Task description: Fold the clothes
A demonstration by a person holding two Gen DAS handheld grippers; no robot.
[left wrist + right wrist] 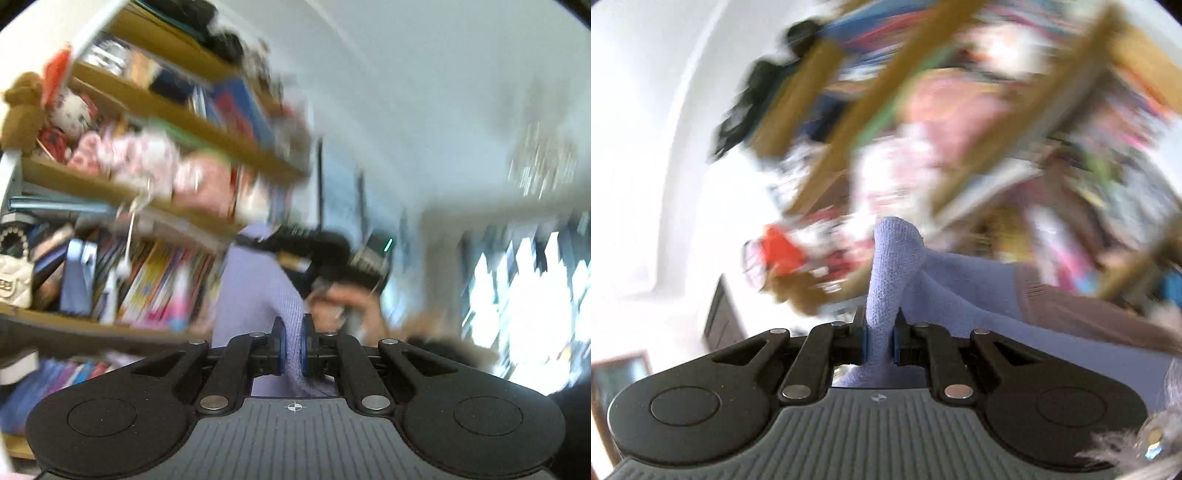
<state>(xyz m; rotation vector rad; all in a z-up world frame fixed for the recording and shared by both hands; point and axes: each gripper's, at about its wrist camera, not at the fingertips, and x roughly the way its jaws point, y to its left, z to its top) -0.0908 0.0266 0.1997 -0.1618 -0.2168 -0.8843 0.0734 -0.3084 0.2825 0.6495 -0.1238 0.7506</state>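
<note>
Ribbed grey housing and black linkages fill the near edge of both my views. My left gripper (294, 345) pinches a fold of lavender knit garment (255, 288) between its blue pads; my right gripper (880, 341) clamps another soft, fuzzy fold of it. Beyond, blurred wooden shelves (177, 114) carry books and plush toys (70, 110).

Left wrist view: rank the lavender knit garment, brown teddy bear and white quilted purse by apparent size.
1. lavender knit garment, though nearness inflates it.
2. brown teddy bear.
3. white quilted purse, partly cut off, so nearly tied with the bear.
</note>
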